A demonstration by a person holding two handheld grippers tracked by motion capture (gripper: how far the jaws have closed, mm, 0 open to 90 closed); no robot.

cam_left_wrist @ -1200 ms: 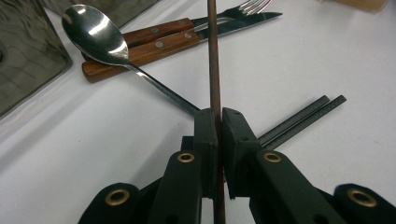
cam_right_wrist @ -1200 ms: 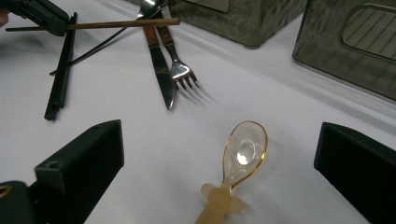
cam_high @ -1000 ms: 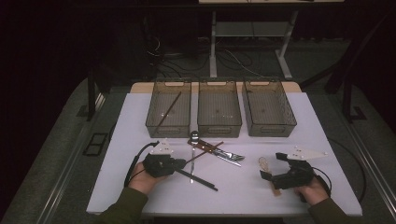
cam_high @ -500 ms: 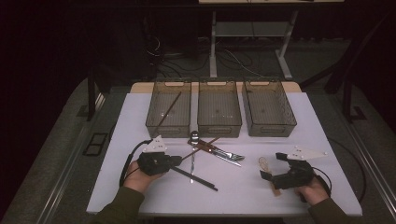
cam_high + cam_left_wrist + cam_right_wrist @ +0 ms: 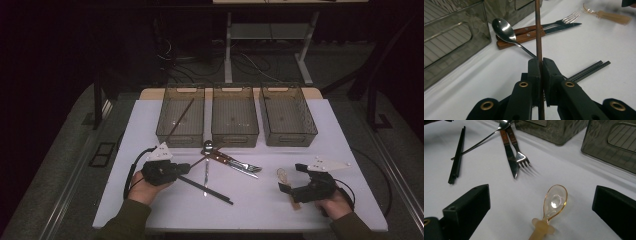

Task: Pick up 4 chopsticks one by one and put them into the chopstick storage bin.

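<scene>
A white worktop (image 5: pixel 150 125) is seen carrying three grey bins in a row at its far side; the left bin (image 5: pixel 181 116) already has a brown chopstick leaning in it. In front of the bins, a metal spoon (image 5: pixel 503 29), a wooden-handled knife (image 5: pixel 524 37) and a fork (image 5: pixel 520 155) are lying crossed together, with a pair of black chopsticks (image 5: pixel 206 189) just beside them.

The left gripper (image 5: pixel 184 167) is held low over the worktop, its fingers (image 5: pixel 535 75) clamped together on a thin brown chopstick (image 5: pixel 538 32), which is gripped partway along and points toward the bins. The right gripper (image 5: pixel 290 179) rests with its fingers (image 5: pixel 469 205) wide apart, a clear amber spoon (image 5: pixel 554 202) lying between them untouched.

A slip is judged possible: the stick is thin and round, so it could pivot in the grip or catch the metal spoon's handle crossing behind it, dragging the cutlery.

The clamp on the stick is made plain in the left gripper view, whereas from the high view the stick can hardly be told from the cutlery. The amber spoon's bowl is shown clearly in the right gripper view.
</scene>
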